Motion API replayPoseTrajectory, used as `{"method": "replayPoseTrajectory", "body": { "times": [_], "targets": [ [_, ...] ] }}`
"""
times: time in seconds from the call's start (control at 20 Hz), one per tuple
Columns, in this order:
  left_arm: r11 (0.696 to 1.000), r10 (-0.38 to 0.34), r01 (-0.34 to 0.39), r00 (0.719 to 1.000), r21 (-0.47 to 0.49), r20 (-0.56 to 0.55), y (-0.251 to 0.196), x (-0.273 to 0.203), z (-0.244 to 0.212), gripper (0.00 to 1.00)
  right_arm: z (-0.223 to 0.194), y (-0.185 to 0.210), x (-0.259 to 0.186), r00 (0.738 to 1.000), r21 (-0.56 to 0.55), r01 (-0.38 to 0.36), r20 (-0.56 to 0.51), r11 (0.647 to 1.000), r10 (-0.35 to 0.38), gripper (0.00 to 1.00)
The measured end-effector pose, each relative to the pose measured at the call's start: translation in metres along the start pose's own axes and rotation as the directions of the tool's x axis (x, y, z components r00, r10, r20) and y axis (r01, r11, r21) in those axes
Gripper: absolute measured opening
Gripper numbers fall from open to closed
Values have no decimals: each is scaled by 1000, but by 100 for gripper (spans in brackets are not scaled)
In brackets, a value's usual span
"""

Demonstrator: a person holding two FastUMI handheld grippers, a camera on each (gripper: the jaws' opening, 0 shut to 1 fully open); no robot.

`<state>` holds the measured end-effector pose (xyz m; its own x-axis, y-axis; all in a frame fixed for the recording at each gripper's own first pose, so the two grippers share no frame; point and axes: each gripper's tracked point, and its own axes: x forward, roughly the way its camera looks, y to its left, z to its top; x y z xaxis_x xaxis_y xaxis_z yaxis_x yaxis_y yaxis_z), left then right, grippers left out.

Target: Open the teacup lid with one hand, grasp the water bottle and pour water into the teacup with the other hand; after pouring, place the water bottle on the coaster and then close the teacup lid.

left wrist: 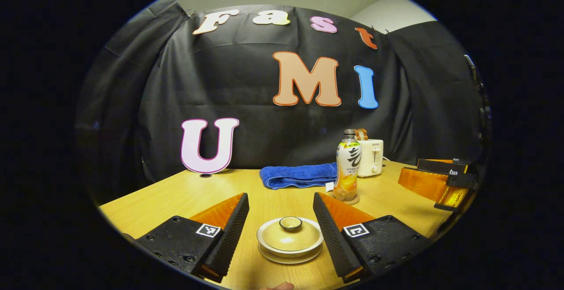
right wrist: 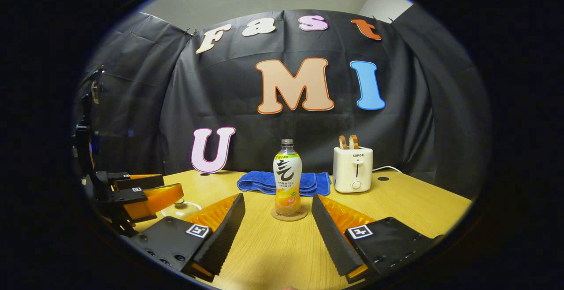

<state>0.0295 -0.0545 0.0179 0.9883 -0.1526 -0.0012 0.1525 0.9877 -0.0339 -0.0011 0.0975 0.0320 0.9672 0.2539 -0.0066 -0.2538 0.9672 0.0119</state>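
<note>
A pale teacup with its lid on sits on a saucer on the wooden table. It lies between the open fingers of my left gripper, a little in front of the camera. A water bottle with orange liquid stands upright on a round coaster farther back to the right. In the right gripper view the bottle stands on the coaster straight ahead of my open right gripper, beyond its fingertips. The other gripper hovers over the teacup at the left.
A folded blue towel lies behind the bottle, and a white toaster with bread slices stands at the back right. The table's far edge meets the black cloth wall. The right gripper shows at the right in the left gripper view.
</note>
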Motion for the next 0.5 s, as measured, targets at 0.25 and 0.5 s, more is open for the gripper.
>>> {"method": "replayPoseTrajectory", "body": {
  "times": [0.25, 0.5],
  "targets": [
    [999, 42, -42, 999, -33, -8, 4, -12, -5, 85, -4, 6, -13, 999, 18, 38, 10, 999, -38, 93],
    [999, 38, -38, 999, -31, 8, 3, -20, 1, 85, -13, 3, -18, 998, 11, 64, -4, 998, -64, 93]
  ]
}}
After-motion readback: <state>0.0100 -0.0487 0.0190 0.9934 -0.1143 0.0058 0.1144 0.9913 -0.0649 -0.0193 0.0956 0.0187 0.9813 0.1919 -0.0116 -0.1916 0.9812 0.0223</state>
